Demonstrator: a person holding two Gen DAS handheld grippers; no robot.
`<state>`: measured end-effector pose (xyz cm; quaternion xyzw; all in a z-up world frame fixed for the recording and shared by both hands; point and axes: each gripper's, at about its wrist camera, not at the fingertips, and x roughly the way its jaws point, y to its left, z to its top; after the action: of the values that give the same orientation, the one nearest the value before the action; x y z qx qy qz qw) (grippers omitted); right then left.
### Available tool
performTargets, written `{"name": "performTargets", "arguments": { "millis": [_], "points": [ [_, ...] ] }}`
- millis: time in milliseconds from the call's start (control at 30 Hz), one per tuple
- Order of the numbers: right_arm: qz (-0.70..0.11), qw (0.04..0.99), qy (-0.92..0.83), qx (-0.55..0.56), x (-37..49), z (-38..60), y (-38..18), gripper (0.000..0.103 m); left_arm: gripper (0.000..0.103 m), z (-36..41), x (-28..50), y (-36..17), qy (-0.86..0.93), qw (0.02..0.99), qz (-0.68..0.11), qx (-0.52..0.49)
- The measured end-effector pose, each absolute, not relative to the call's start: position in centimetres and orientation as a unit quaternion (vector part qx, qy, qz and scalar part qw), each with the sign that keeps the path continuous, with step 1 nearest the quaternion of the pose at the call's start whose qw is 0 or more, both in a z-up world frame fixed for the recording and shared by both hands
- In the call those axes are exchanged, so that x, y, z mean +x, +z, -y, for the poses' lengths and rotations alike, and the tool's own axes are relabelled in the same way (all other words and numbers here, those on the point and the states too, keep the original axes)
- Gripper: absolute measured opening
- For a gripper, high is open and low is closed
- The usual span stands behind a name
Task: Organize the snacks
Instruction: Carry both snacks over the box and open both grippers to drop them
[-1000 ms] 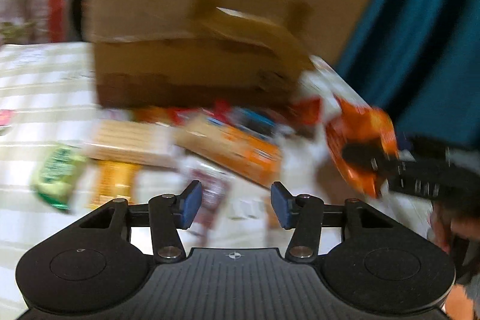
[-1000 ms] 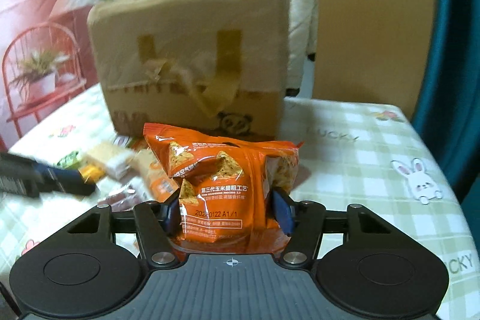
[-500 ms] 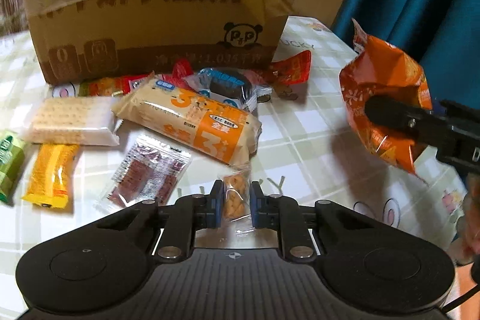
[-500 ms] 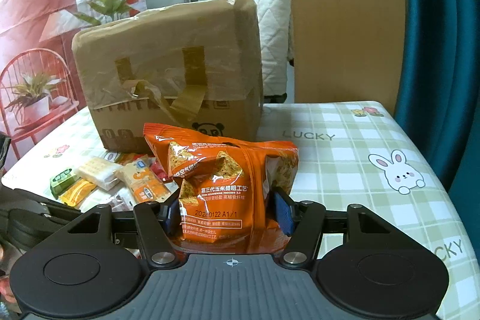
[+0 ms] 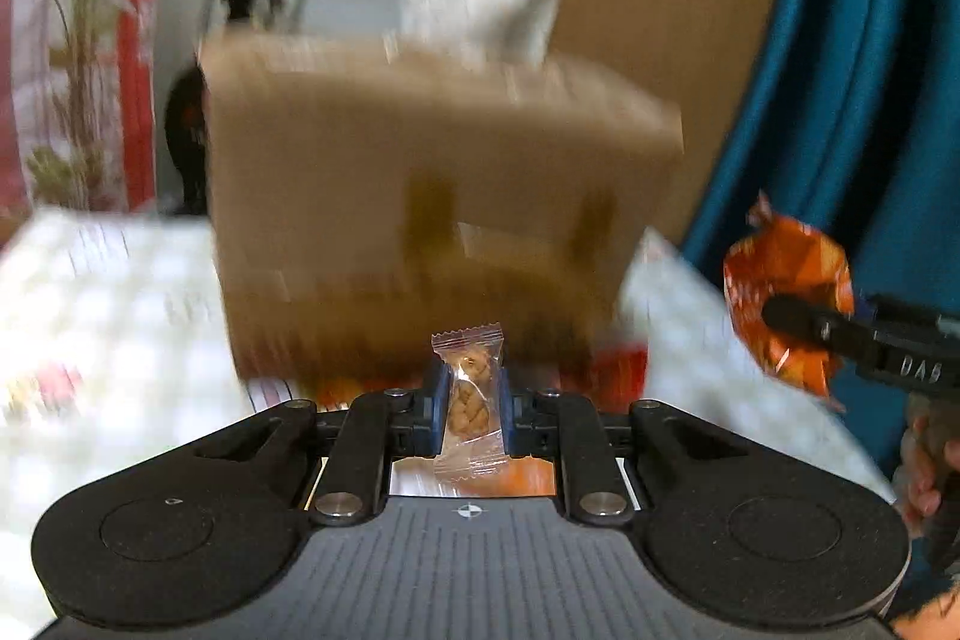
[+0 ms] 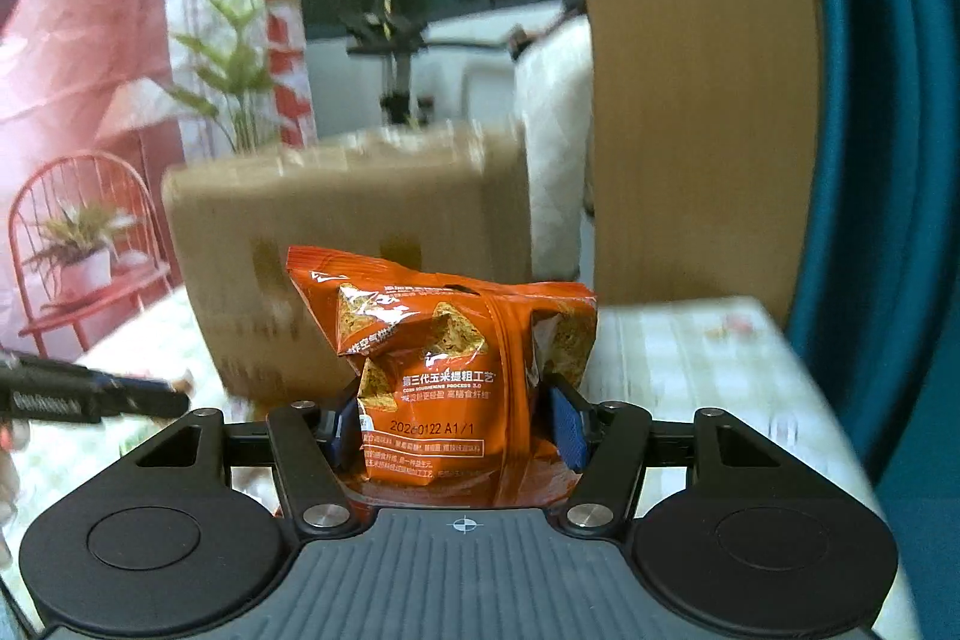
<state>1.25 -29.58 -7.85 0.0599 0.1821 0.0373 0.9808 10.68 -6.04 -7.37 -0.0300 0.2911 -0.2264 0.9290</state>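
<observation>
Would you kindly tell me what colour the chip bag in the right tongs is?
The chip bag is bright orange with white lettering, clearest in the right wrist view.

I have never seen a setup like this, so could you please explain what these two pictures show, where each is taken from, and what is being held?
There is no robot here: a person carries a hand-held two-finger gripper in each hand, and each gripper has a wide-angle camera looking forward along its fingers. The black shape at the bottom of each picture is that gripper's own body.

The left wrist view shows the left gripper shut on a small clear packet of brownish snacks. At its right edge you see the other gripper carrying an orange bag.

The right wrist view shows the right gripper closed on that orange chip bag, squeezed between its blue pads.

Ahead of both stands a cardboard box on a table with a pale checked tablecloth. More snacks lie at the box's foot, but motion blur hides which.
</observation>
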Motion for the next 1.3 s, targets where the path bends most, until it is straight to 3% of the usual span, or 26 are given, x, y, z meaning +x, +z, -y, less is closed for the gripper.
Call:
{"name": "performTargets", "arguments": {
  "millis": [333, 600, 633, 700, 733, 1300],
  "points": [
    [-0.083, 0.991, 0.097, 0.034, 9.6, 28.3, 2.6, 0.057, 0.019, 4.0, 16.8, 1.3, -0.211, 0.96, -0.18, -0.046],
    [-0.135, 0.983, 0.105, 0.065, 20.6, 26.6, 3.1, 0.058, 0.019, 5.2, 24.5, 1.6, -0.194, 0.96, -0.194, -0.051],
    [-0.149, 0.982, 0.097, 0.069, 21.7, 26.6, 2.5, 0.061, 0.02, 5.2, 25.4, 1.3, -0.198, 0.958, -0.203, -0.051],
    [-0.177, 0.978, 0.076, 0.084, 23.4, 27.1, 1.2, 0.073, 0.047, 5.5, 26.8, 0.7, -0.201, 0.952, -0.227, -0.048],
    [-0.185, 0.976, 0.065, 0.092, 23.7, 27.4, 0.8, 0.086, 0.065, 5.5, 27.4, 0.4, -0.197, 0.951, -0.234, -0.048],
    [-0.147, 0.984, 0.073, 0.072, 11.4, 31.2, -2.9, 0.087, 0.066, -2.0, 19.5, -2.0, -0.142, 0.962, -0.224, -0.061]
  ]
}}
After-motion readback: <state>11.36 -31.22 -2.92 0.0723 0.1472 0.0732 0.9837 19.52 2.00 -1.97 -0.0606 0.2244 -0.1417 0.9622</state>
